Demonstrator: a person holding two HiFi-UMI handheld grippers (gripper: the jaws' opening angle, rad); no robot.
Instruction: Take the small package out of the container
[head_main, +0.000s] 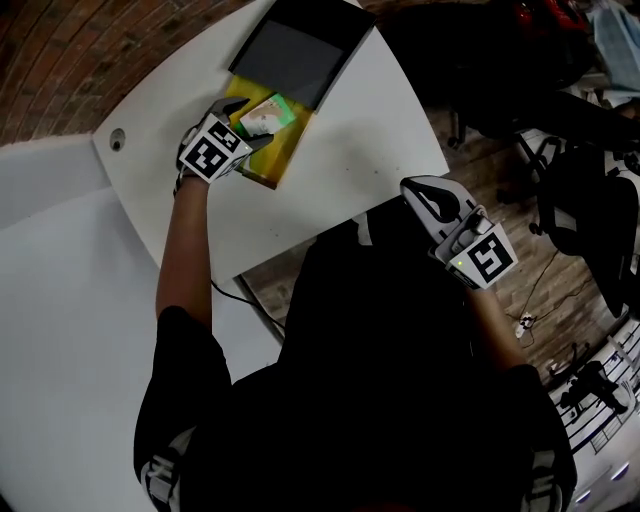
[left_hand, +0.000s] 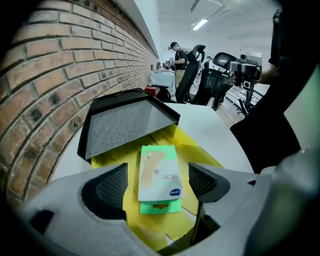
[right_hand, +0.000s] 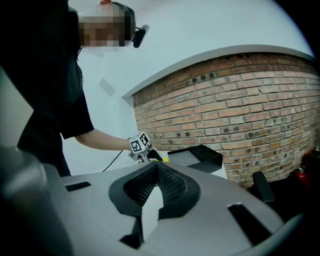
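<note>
The small package (head_main: 268, 115) (left_hand: 159, 175), white and green with a hang tab, lies flat in the yellow container (head_main: 275, 160) (left_hand: 202, 150). A black lid (head_main: 295, 50) (left_hand: 125, 125) covers the container's far part. My left gripper (head_main: 252, 135) (left_hand: 160, 185) hangs over the container's near end, open, with the package between its two pads and a gap on each side. My right gripper (head_main: 425, 195) (right_hand: 155, 167) is held off the table's right edge, in front of the person's body. Its jaws are shut and empty.
The white table (head_main: 350, 150) is rounded and ends close to the right of the container. A brick wall (left_hand: 45, 75) runs along the left. Office chairs (left_hand: 200, 80) and a person (left_hand: 175, 52) stand far behind. A cable hole (head_main: 117, 142) sits in the table's left part.
</note>
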